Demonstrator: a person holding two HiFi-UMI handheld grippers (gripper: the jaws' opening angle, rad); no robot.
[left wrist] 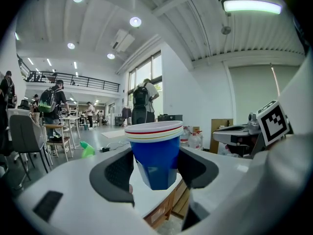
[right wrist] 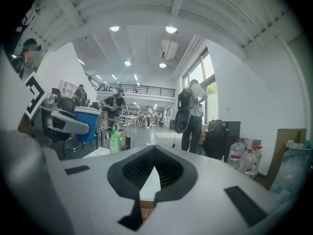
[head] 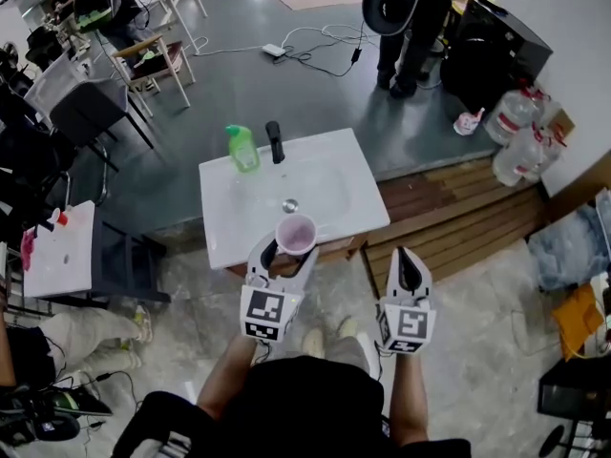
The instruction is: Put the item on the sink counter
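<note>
Head view looks down on the white sink tabletop point(head: 224, 232), with a green soap bottle point(head: 242, 148) and a black faucet point(head: 275, 142) at its far edge. The left tongs point(head: 288, 251) stand wide, clamped on an upright blue cup point(left wrist: 156, 155) held over the tabletop's near edge. The right tongs point(right wrist: 152, 173), well to the right, are closed and empty. By my reading the carry is nearly done; lowering and releasing the cup remain.

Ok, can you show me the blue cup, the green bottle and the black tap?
blue cup point(left wrist: 156, 163): left gripper view, on its blue side wall.
green bottle point(head: 243, 151): head view, on its body.
black tap point(head: 275, 143): head view, on its upright stem.
</note>
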